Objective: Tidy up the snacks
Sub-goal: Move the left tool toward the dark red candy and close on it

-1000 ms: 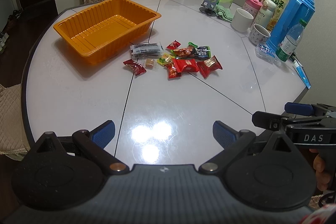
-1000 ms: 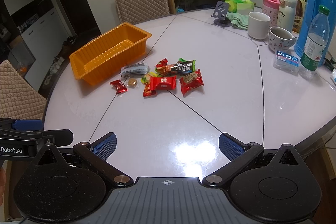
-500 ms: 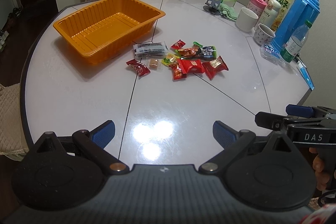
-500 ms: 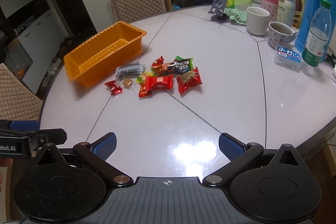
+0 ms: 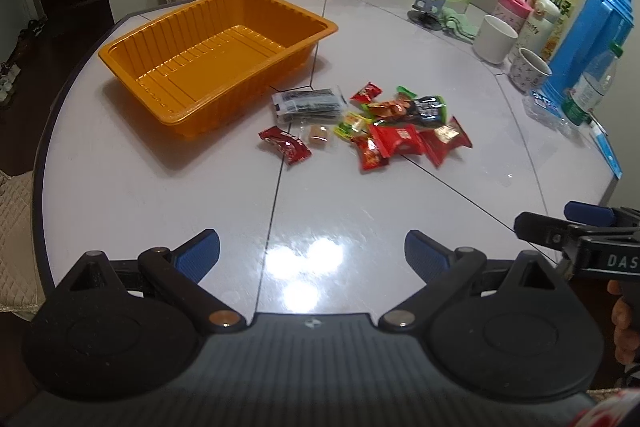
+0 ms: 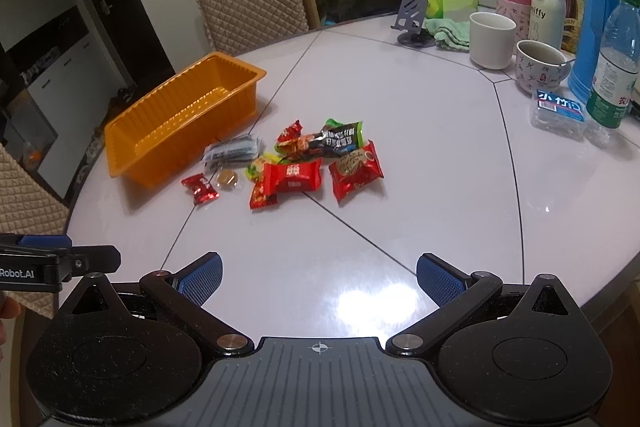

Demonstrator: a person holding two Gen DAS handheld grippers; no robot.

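Well ahead of both grippers' spread, empty fingers, the snack pile is waiting; next comes reaching forward toward the orange tray.

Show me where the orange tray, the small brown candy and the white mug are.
orange tray (image 5: 132, 45): left wrist view, on its near-left rim.
small brown candy (image 5: 319, 135): left wrist view, on its middle.
white mug (image 6: 491, 41): right wrist view, on its front wall.
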